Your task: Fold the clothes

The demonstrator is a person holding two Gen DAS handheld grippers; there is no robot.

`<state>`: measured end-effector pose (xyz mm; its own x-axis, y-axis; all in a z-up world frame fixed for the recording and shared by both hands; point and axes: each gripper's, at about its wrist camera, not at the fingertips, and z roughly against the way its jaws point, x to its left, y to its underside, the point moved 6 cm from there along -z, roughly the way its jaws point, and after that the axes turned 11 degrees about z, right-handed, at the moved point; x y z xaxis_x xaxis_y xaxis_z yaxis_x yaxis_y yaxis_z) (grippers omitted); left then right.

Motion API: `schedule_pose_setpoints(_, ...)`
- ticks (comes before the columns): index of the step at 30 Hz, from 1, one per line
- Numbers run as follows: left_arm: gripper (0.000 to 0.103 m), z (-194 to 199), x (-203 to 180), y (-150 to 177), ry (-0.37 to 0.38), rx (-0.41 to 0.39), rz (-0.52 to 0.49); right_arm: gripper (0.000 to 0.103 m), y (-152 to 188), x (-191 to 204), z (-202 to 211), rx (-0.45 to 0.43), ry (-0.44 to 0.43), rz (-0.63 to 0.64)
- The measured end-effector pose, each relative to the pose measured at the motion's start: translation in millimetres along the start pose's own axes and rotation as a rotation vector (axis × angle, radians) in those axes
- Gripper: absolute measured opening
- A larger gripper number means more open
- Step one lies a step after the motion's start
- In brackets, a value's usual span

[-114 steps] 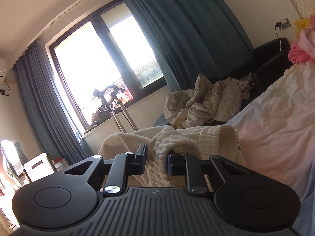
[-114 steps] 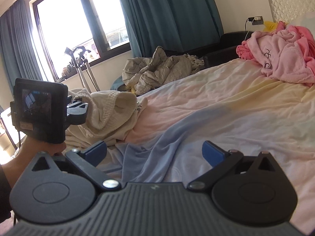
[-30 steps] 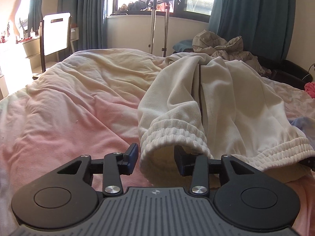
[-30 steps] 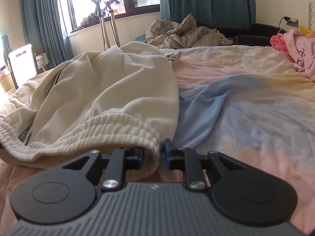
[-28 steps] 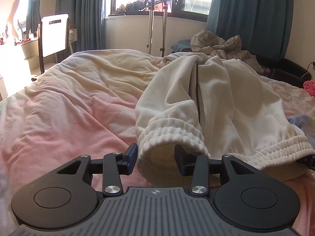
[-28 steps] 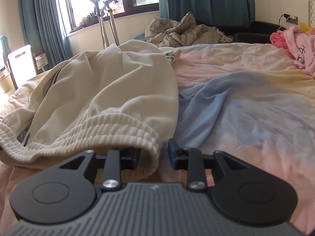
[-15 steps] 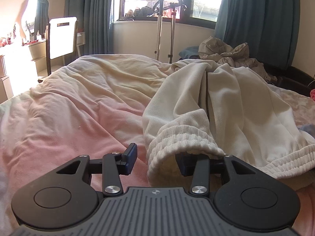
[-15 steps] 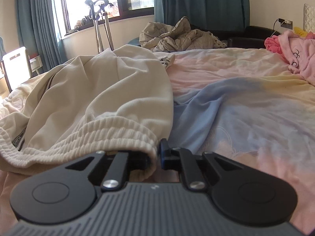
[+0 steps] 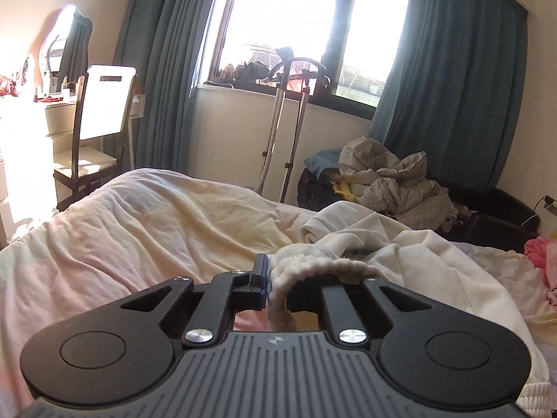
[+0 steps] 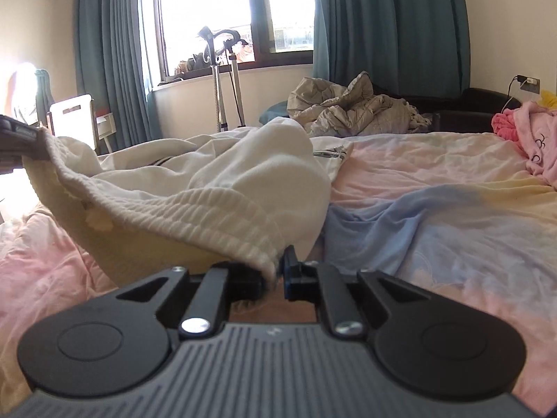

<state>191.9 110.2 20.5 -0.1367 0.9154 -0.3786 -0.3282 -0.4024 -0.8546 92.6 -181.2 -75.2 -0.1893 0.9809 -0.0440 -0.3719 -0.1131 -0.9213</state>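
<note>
In my left wrist view, the left gripper [image 9: 276, 291] sits at lower centre, its fingers [image 9: 259, 278] pinching the ribbed elastic hem of the cream garment [image 9: 417, 264]. The band bunches between the pads and the cloth spreads away to the right of the frame over the bed [image 9: 139, 244], whose cover is pink and pale yellow.

In my right wrist view, the right gripper [image 10: 275, 275] is also at lower centre, fingers [image 10: 290, 271] pressed in on the other end of the same ribbed hem of the cream garment [image 10: 209, 191]. The hem runs taut from there up to the left edge of the frame, lifted off the bed [image 10: 435, 181], and the body of the garment heaps toward the middle. A light blue cloth [image 10: 400, 223] lies on the bed just right of it.

A pink garment [image 10: 532, 139] sits at the far right edge, and a crumpled grey quilt [image 10: 348, 111] lies beyond the bed, below the window [image 10: 209, 7] and teal curtains [image 10: 383, 17].
</note>
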Motion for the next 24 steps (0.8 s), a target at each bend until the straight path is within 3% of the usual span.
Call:
schedule_pose_setpoints(6, 0.011, 22, 29, -93, 0.046, -0.047, 0.027, 0.011, -35, 100, 35, -0.142, -0.193, 0.037)
schedule_pose_setpoints(14, 0.010, 22, 119, -181, -0.076, -0.120, -0.022, 0.012, -77, 246, 28, -0.233, -0.488, 0.057)
schedule_pose_setpoints(19, 0.010, -23, 194, -177, -0.214, -0.078, -0.057, 0.013, -76, 326, -11, -0.168, -0.632, 0.075)
schedule_pose_setpoints(24, 0.010, -44, 239, -151, -0.266, -0.032, 0.006, 0.013, -45, 367, -55, -0.050, -0.695, 0.098)
